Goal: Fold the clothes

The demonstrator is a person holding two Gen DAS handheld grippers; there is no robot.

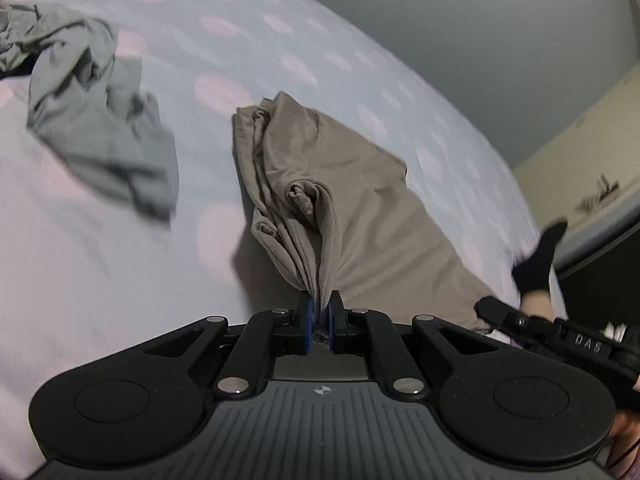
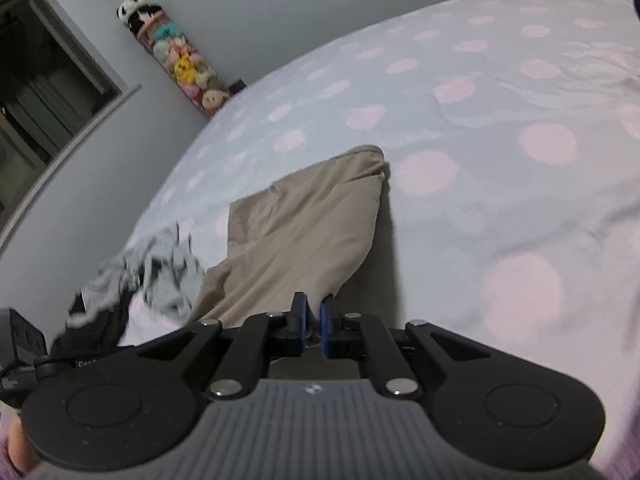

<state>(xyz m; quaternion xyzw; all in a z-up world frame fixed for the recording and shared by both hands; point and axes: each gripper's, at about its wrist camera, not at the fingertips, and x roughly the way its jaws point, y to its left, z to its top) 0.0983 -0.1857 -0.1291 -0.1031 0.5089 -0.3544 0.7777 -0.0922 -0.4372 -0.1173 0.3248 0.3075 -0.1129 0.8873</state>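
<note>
On the bed [image 1: 100, 280], spread with a pale blue cover dotted with pink circles, lies the tan garment [image 1: 352, 184] I am working on. Through the left wrist camera it stretches from the centre of my view up toward twelve o'clock, bunched into long folds. My left gripper [image 1: 319, 312] is pinched tight on a gathered edge of that garment, the cloth rising in a taut ridge from between the blue pads [image 1: 306, 320]. Toward ten o'clock a crumpled grey garment [image 1: 100, 120] lies well apart from the tan one. At four o'clock I see my right gripper [image 1: 490, 308] from the side, and behind it a foot in a black sock [image 1: 540, 256].

Through the right wrist camera the tan garment [image 2: 304, 232] fans out toward twelve o'clock. The right gripper [image 2: 314, 318] is nearly closed, with tan cloth caught between its blue pads [image 2: 325, 328]. At nine o'clock sits the blurred grey garment [image 2: 168, 272]. Toward eleven o'clock a column of soft toys [image 2: 180, 56] stands against the wall.
</note>
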